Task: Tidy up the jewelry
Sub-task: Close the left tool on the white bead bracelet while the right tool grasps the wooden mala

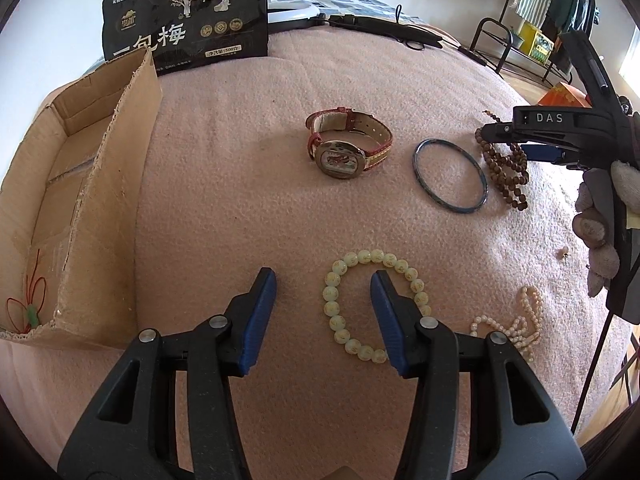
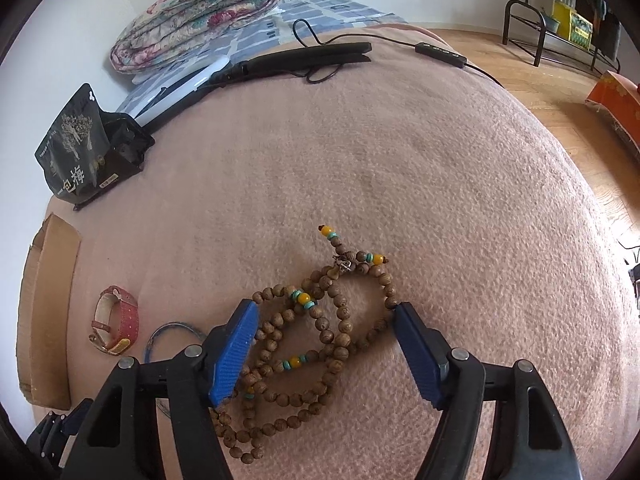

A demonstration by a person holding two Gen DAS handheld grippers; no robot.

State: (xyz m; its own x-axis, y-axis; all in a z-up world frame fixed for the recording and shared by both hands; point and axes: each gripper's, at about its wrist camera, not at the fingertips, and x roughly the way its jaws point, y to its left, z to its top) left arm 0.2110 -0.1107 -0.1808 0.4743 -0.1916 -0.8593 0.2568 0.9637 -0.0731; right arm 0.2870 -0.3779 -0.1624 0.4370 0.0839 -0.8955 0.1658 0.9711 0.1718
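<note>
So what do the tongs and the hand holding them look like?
Both tongs, left and right, are chunky black plastic clamps with silver rivets and ridged blue pads on the tips. Seen from the left camera, the right one has "DAS" in white letters on its body, and the hand gripping it wears a grey-white knitted glove.

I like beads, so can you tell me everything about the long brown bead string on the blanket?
The brown bead string is a long strand of small, wood-looking round beads, with a few yellow and turquoise beads and a small metallic charm near the top. It lies slack in overlapping loops on the pink blanket. The right gripper sits over it with open jaws either side, not squeezing.
</note>
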